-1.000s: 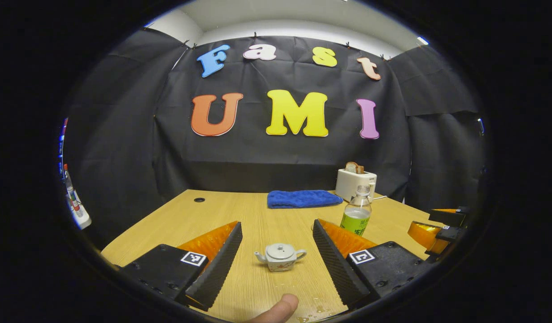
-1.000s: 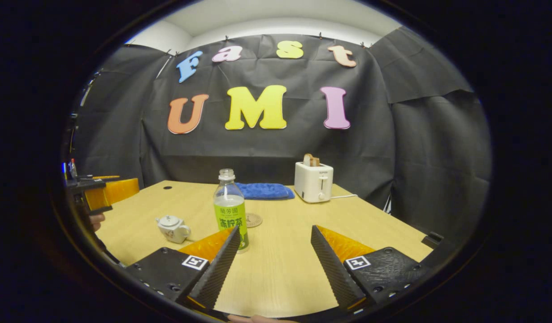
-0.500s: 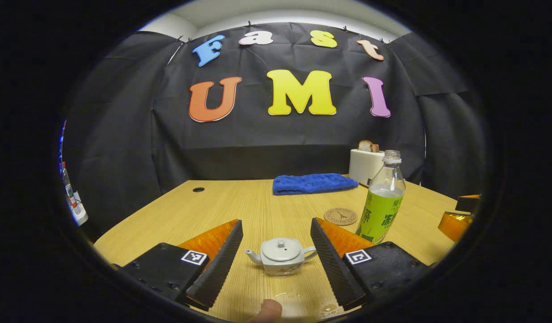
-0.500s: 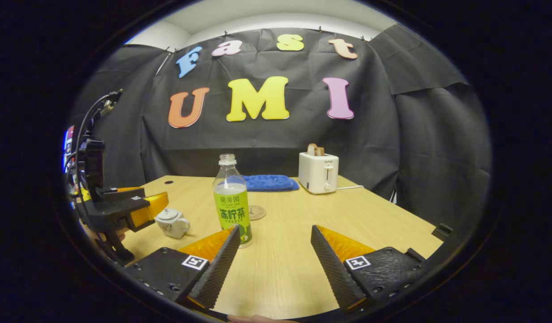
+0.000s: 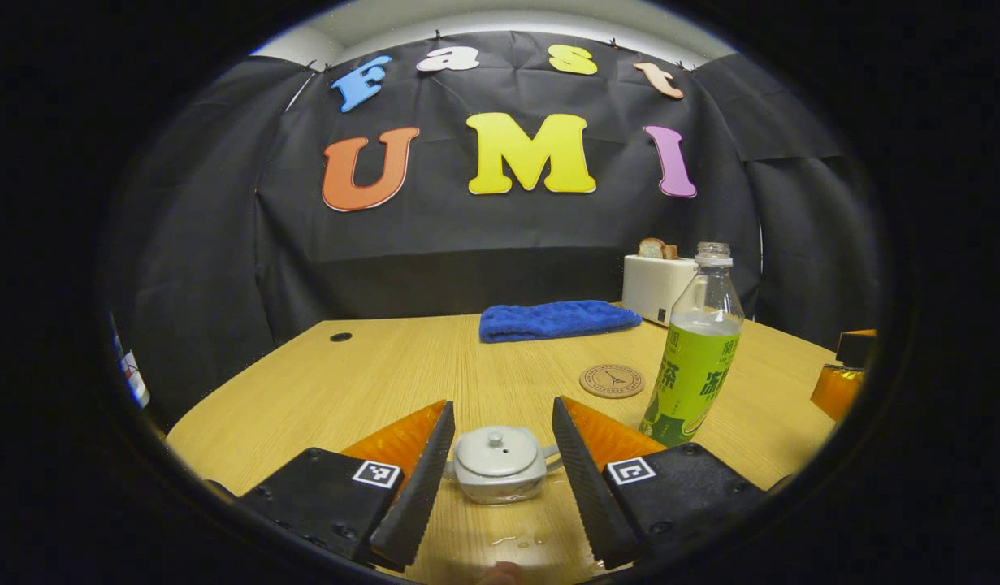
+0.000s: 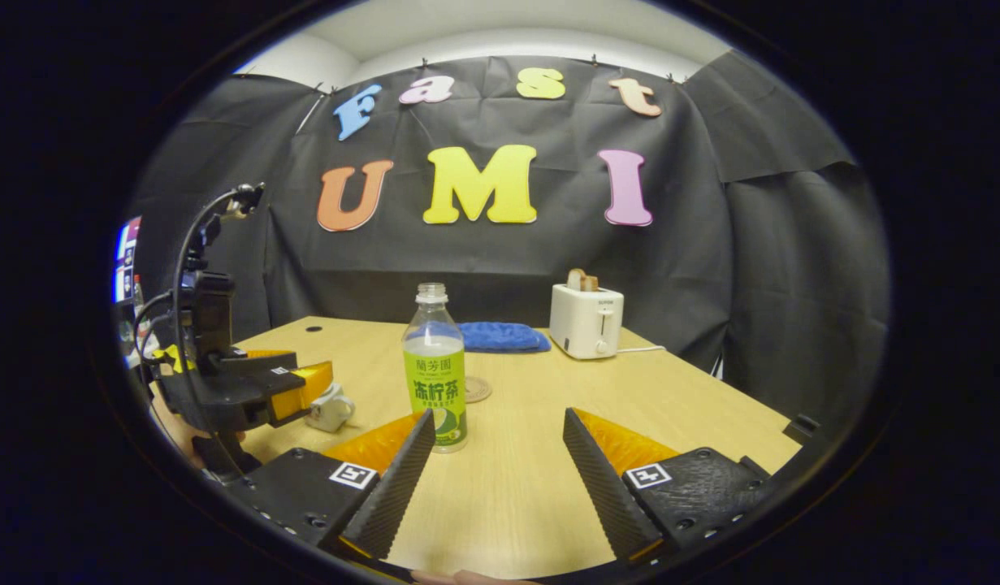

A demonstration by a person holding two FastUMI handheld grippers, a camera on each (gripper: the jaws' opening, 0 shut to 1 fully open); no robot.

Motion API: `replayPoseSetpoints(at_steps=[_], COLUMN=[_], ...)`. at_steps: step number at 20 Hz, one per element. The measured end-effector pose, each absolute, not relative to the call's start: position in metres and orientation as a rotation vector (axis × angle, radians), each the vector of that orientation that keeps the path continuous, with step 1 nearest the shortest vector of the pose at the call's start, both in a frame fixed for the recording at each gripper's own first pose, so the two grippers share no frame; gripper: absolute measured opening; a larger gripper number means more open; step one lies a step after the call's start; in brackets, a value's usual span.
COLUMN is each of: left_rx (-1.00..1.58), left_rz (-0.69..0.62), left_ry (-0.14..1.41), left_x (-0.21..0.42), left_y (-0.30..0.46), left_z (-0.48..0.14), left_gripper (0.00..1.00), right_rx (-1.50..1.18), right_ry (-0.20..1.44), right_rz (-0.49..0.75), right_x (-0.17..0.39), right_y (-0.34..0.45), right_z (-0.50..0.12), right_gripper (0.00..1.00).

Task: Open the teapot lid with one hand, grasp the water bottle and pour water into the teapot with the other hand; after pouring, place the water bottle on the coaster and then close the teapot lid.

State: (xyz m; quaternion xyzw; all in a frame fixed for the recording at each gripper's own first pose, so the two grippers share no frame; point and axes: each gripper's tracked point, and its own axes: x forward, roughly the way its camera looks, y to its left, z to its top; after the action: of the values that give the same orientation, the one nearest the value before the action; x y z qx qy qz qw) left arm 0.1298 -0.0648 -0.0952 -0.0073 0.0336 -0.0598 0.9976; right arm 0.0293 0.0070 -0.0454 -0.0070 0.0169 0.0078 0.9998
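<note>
A small white teapot [image 5: 500, 465] with its lid [image 5: 493, 448] on stands on the wooden table [image 5: 370, 382]. My left gripper [image 5: 502, 405] is open and low, with one finger on each side of the teapot and small gaps between. In the right gripper view, the left gripper's fingers [image 6: 305, 388] hide part of the teapot [image 6: 333, 406]. The uncapped water bottle [image 6: 435, 382] with a green label stands upright just beyond my right gripper's left finger. My right gripper [image 6: 498, 414] is open and holds nothing. A round coaster [image 5: 612, 380] lies left of the bottle [image 5: 699, 357].
A blue cloth [image 5: 556, 319] and a white toaster [image 5: 658, 288] holding toast sit at the table's back. Water drops [image 5: 516, 539] lie on the wood in front of the teapot. The toaster [image 6: 586, 321] trails a cord to the right.
My left gripper has moved forward and down, so the teapot now sits between its fingers, which stand a little closer together. The right gripper has barely shifted.
</note>
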Motion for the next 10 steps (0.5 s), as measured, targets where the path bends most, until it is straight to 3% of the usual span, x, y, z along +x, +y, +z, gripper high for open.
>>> replayPoseSetpoints(at_steps=[4,6,7,10], left_rx=[-0.076,-0.065,-0.061,-0.051], left_rz=[-0.149,-0.171,-0.168,-0.166], left_ry=[0.067,0.058,0.073,0.069], left_x=[0.138,0.139,0.14,0.144], left_y=[-0.067,-0.07,-0.068,-0.066], left_z=[-0.099,-0.099,-0.103,-0.102], left_gripper=[0.67,0.56,0.42,0.31], right_rx=[-0.015,-0.011,-0.01,-0.018], right_ry=[0.046,0.052,0.055,0.051], right_rz=[0.021,0.024,0.026,0.031], right_x=[0.032,0.034,0.035,0.036], right_y=[0.01,0.013,0.014,0.016], right_z=[-0.049,-0.051,-0.052,-0.049], right_gripper=[0.95,0.95,0.95,0.95])
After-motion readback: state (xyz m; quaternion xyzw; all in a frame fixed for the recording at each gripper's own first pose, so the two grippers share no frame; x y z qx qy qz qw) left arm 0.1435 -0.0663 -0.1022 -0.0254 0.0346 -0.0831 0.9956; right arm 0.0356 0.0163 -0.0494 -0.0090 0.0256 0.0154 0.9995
